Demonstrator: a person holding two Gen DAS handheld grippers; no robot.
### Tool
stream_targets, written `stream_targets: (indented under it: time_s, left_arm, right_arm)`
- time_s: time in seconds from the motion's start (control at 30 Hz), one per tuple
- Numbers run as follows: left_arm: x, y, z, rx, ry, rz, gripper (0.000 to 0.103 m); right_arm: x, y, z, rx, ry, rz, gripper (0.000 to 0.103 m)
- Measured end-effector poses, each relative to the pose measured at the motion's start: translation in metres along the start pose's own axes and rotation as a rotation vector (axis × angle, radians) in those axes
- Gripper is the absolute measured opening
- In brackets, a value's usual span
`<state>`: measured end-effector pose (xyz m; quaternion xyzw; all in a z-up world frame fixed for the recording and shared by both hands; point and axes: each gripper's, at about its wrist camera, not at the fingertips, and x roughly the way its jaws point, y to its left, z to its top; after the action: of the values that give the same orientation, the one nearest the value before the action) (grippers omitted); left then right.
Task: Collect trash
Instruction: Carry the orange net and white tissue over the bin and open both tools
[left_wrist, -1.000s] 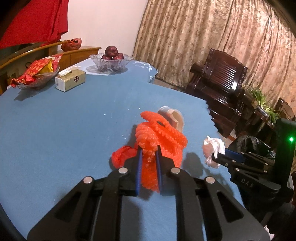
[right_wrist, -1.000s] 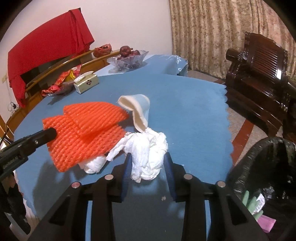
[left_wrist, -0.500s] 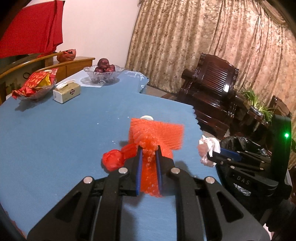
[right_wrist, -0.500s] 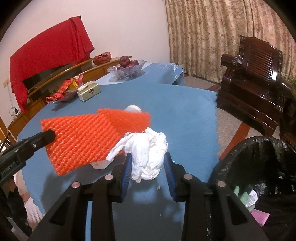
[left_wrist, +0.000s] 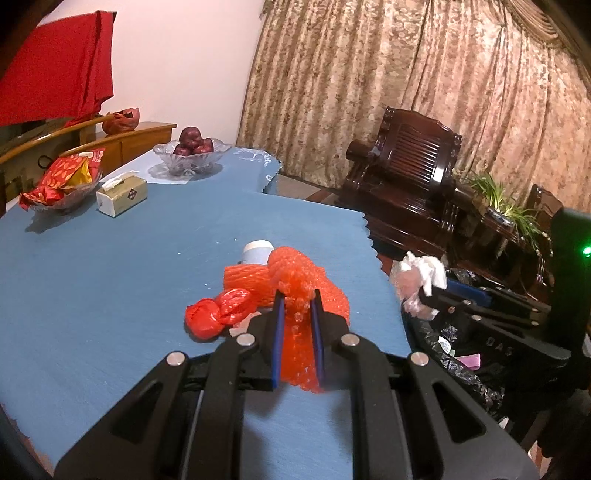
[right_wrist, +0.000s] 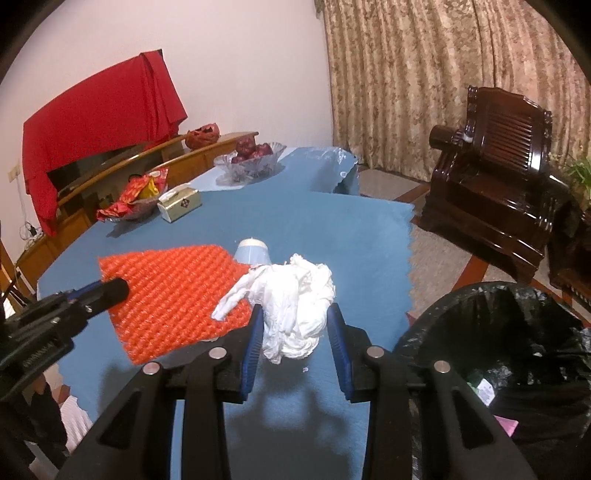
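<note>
Clear glass bowl of dark red apples (left_wrist: 192, 153) at far table end; cream tissue box (left_wrist: 122, 195) nearer; carved dark wooden armchair (right_wrist: 495, 173) against beige patterned curtain (left_wrist: 388, 62).

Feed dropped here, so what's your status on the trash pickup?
Left tool shut on orange foam net. Right tool shut on white tissue wad. Black-lined bin open, path clear.

Warm, dim indoor light falls from overhead; soft shadows pool on the blue tablecloth (right_wrist: 332, 229). Fisheye bending curves the curtains (left_wrist: 406, 81), corners go black, detail slightly soft.

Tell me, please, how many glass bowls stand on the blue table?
2: a fruit bowl at the far end, and a snack-packet bowl at the far left beside the tissue box.
</note>
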<state>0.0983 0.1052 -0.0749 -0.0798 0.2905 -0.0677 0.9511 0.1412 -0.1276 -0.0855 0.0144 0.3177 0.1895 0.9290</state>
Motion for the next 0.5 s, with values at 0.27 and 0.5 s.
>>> stream_targets:
  time_s: [0.27,0.5]
  left_arm:
    - [-0.004,-0.013,0.001,0.018,-0.005,-0.02,0.013]
    - [-0.005,-0.032,0.0,0.03,-0.005,-0.041,0.013]
  right_arm:
    - [-0.029,-0.008,0.002,0.006,-0.033,-0.016,0.035]
    - [-0.053,-0.018,-0.002,0.022,-0.053,-0.043,0.035]
